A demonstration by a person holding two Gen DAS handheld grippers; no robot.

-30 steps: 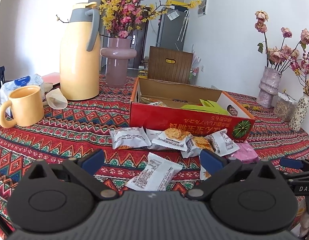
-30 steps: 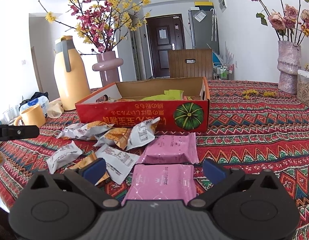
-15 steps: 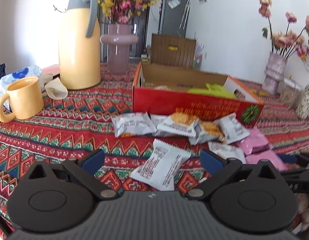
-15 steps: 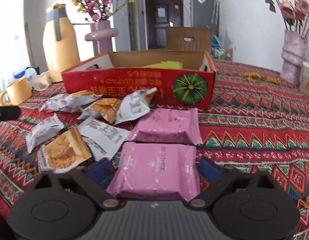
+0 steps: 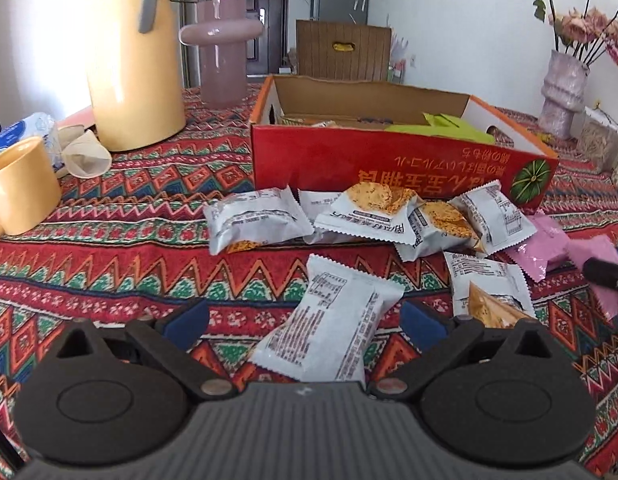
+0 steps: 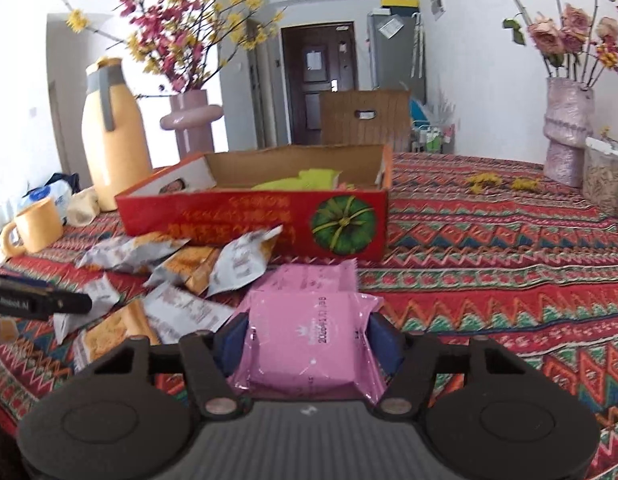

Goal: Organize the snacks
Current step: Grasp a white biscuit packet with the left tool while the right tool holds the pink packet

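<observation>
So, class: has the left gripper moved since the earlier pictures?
Yes. The left gripper has come forward and down toward the red box, its open jaws now straddling a white snack packet.

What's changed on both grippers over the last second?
The right hand-held gripper has closed in from wide open; its jaws are closing onto the near pink foil snack packet, pads at its sides. The left hand-held gripper dropped closer to the white printed snack packet, jaws open around it. The red cardboard box and the other packets stayed put.
</observation>
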